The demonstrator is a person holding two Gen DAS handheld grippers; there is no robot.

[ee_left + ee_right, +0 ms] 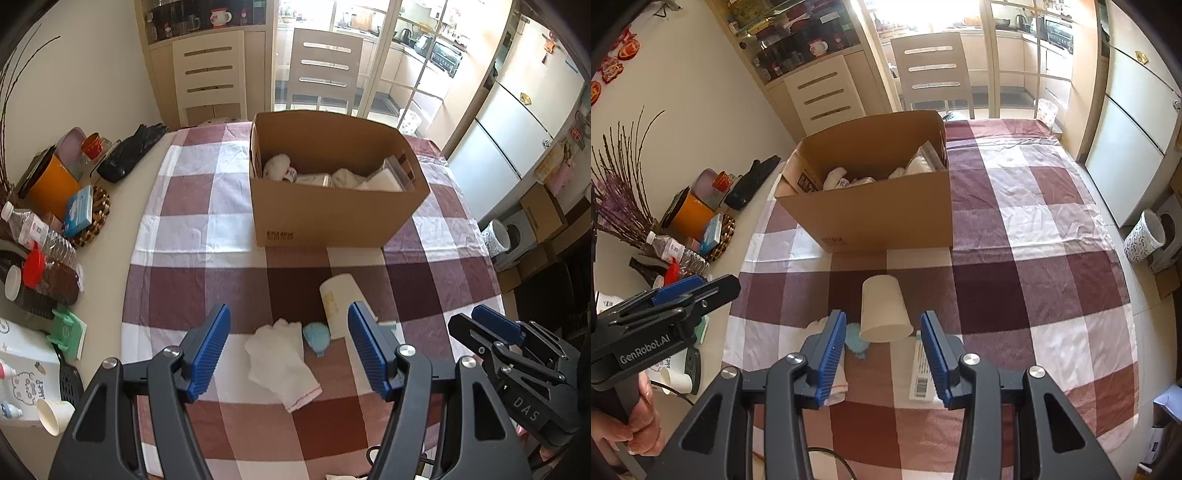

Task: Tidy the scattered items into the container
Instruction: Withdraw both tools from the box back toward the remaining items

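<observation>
Probably light and easily crushed, the tipped paper cup (pixel 884 310), well short of the cardboard box (pixel 886 218), wants a gentle mid-wall grip; both the left gripper (pixel 288 347) and the right gripper (pixel 882 350) are spread, empty.

An open cardboard box (pixel 332 206) stands partly filled on the checked cloth; nearer lie a tipped paper cup (pixel 341 304), white glove (pixel 282 363) and blue ball (pixel 317 335).

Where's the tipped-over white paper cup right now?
The white paper cup lies on its side on the checked tablecloth, in front of the cardboard box, touching the small blue item.
</observation>
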